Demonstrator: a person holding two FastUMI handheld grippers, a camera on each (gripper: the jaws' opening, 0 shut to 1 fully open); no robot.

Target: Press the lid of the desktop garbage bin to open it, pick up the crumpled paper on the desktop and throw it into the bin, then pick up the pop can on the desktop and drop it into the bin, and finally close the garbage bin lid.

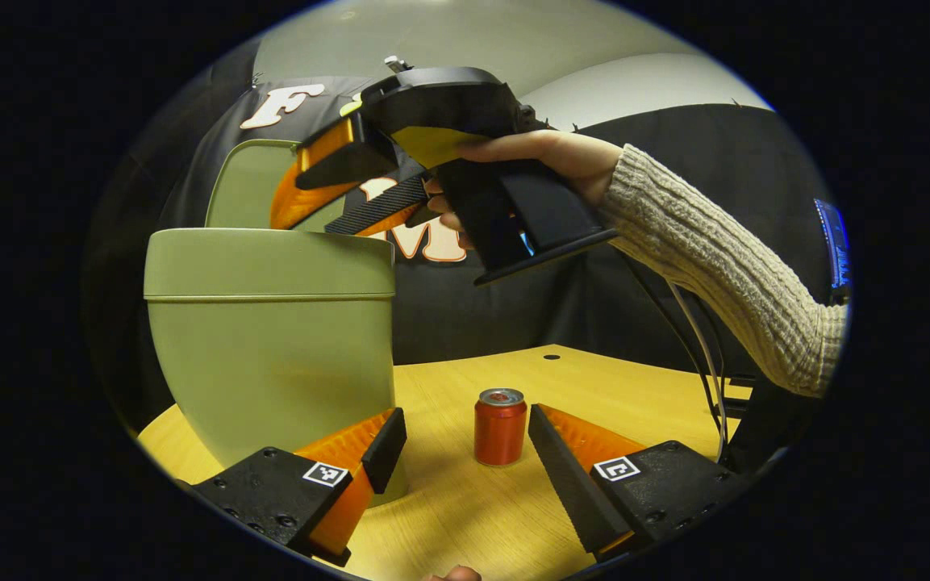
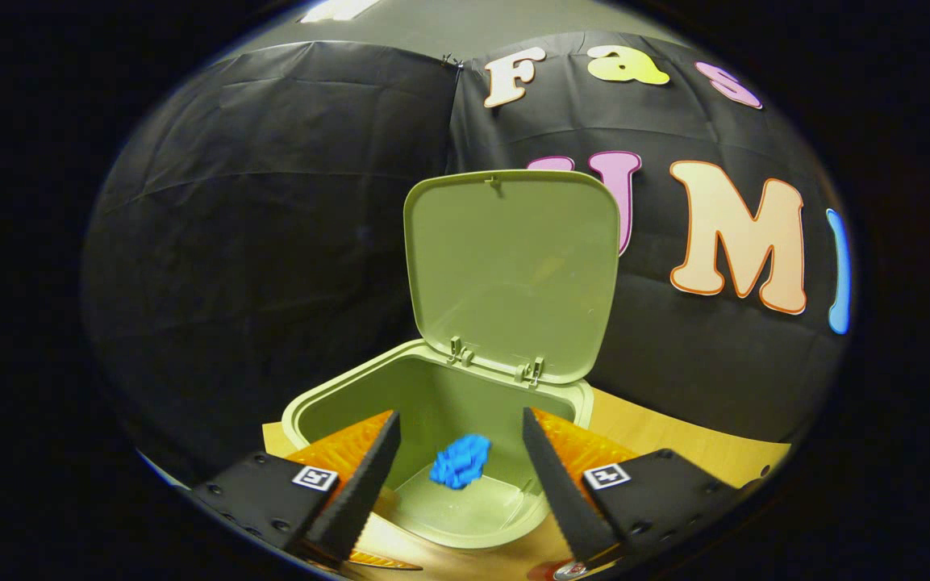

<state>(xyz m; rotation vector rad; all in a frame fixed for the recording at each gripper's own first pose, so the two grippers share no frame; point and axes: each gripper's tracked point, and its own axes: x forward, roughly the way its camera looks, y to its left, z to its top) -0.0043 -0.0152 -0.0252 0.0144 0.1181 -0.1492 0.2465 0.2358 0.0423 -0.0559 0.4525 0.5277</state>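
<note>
Left gripper view. The left tool (image 1: 458, 436) is standing open at the bottom of the frame, its two ridged, wedge-shaped fingers spread apart and holding nothing. Between them, slightly farther off, a small cylindrical pop can (image 1: 501, 426) with a metal top is standing upright on the smooth, pale wooden counter (image 1: 634, 379). At centre left, a matte green plastic garbage bin (image 1: 271, 339) with rounded corners is resting on the counter, its lid (image 1: 251, 184) raised behind it. In the upper centre, the right tool (image 1: 303, 190) is pointing toward the bin's opening, held by a hand (image 1: 549, 165) in a ribbed knit sleeve (image 1: 723, 266); its fingers are partly overlapping here, so their spread cannot be judged. Black cloth is hanging behind, with a pale wall above.

Right gripper view. The right tool (image 2: 458, 452) is standing open above the bin (image 2: 432, 379), its serrated fingers apart and empty. The flat, rounded-rectangular lid (image 2: 513, 274) is tilting upright on two hinges. The crumpled paper (image 2: 460, 461), a blue wrinkled wad, is showing inside the bin, near its smooth floor. A strip of counter (image 2: 674, 444) is showing at lower right, before creased black cloth.
</note>
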